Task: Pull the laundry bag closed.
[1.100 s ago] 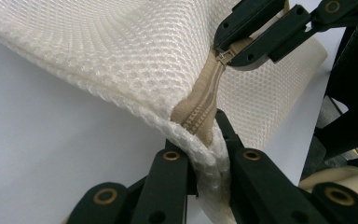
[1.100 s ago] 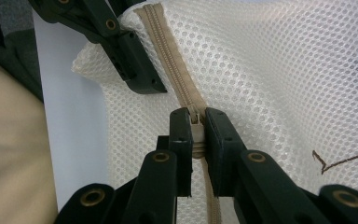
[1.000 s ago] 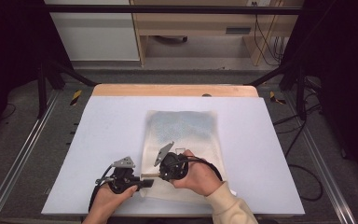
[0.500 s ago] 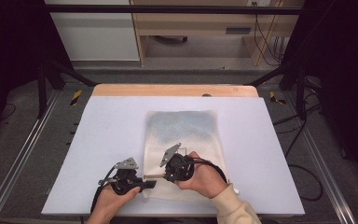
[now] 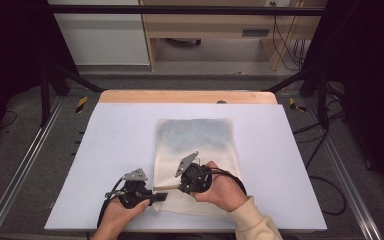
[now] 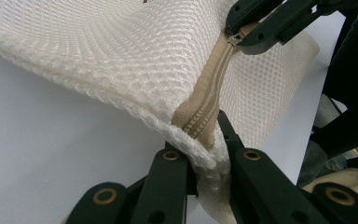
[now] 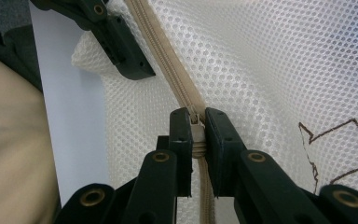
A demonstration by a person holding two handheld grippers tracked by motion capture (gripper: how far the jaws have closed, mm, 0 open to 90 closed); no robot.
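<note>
White honeycomb mesh bag [image 5: 195, 150]: left claw [image 6: 205, 154] clamps its corner, right claw [image 7: 196, 128] pinches the tan zipper's slider [image 7: 196, 125].

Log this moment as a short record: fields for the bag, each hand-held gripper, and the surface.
item: white mesh bag with a beige zipper, lying flat on the table
left hand-held gripper: shut on the bag's corner at the end of the zipper
right hand-held gripper: shut on the zipper pull
zipper state: teeth look closed between the two grippers
surface: white table, wooden strip along its far edge
</note>
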